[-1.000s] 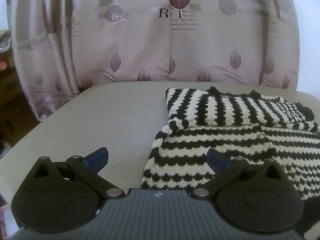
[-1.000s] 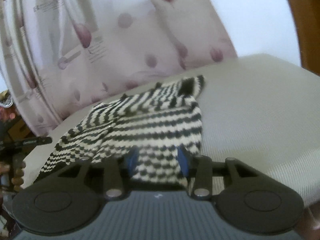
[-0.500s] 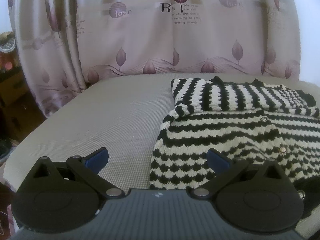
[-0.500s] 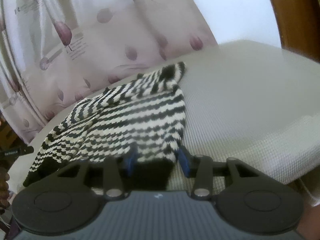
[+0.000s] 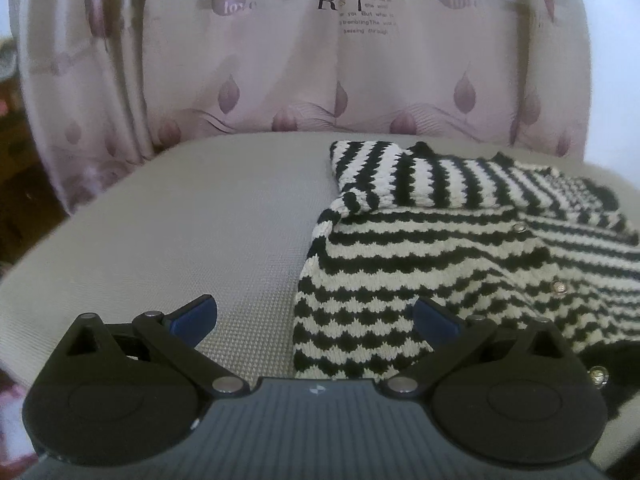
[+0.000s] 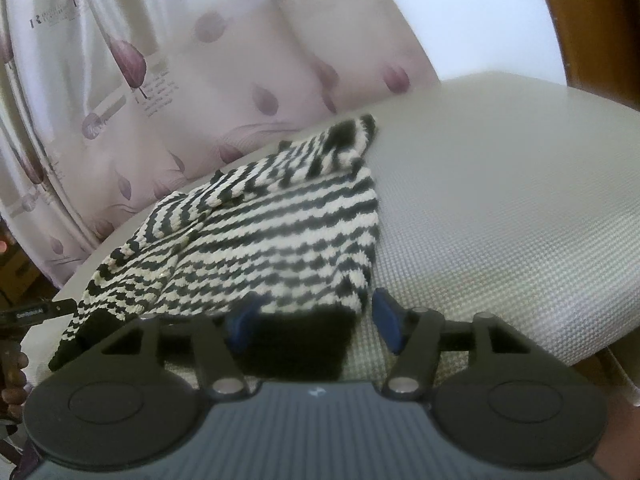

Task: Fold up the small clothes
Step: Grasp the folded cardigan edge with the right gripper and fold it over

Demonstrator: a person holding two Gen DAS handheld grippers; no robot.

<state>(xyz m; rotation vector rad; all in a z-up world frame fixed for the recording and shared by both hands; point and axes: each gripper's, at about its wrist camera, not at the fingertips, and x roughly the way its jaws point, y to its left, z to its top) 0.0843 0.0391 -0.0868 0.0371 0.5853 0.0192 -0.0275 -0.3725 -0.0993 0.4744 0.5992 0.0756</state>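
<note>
A small black-and-white striped knit cardigan with metal snaps lies flat on a grey cushion, its sleeves folded across the top. My left gripper is open, its jaws wide apart, over the garment's near left hem corner. In the right wrist view the cardigan lies ahead and left. My right gripper is open, with the black hem band at the near right corner between its fingers.
A pink curtain with leaf prints hangs right behind the cushion. The cushion's front edge drops off at the right. Dark furniture stands at the far right. A dark object pokes in at the left.
My right gripper has opened wider and pulled back slightly from the hem. My left gripper has stayed open and shifted a little relative to the garment's left corner.
</note>
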